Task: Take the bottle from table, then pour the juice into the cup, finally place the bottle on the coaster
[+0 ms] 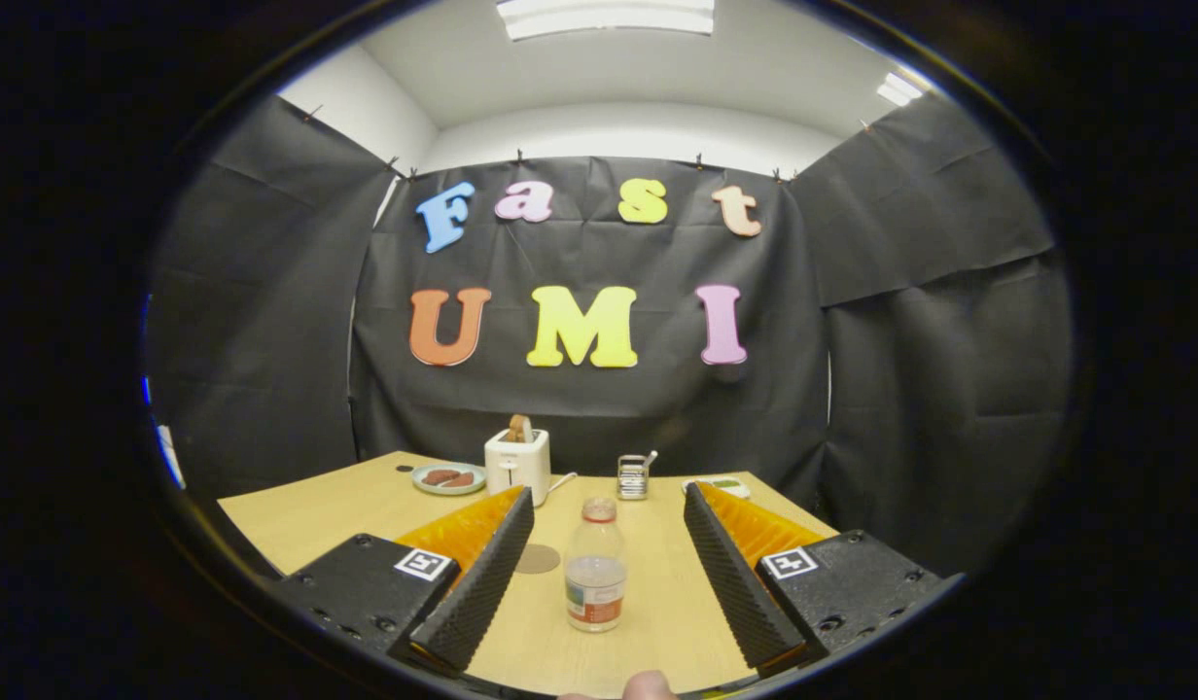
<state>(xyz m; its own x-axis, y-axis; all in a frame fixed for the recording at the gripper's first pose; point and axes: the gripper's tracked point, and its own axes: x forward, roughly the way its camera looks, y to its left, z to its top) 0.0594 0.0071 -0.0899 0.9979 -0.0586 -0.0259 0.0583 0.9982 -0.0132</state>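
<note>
A clear plastic bottle (596,567) with a brownish cap and a little pale juice stands upright on the wooden table (317,515). It sits between the fingers of my gripper (609,507), which is open wide, with neither finger touching it. A round brown coaster (538,558) lies flat on the table just left of the bottle, partly hidden by the left finger (482,574). A small metal cup (633,476) with something sticking out of it stands beyond the bottle toward the back of the table.
A white toaster (517,461) with bread in it stands at the back, with a plate (448,477) of brown food to its left. A white dish (725,483) with something green lies at the back right. Black cloth walls close in the table.
</note>
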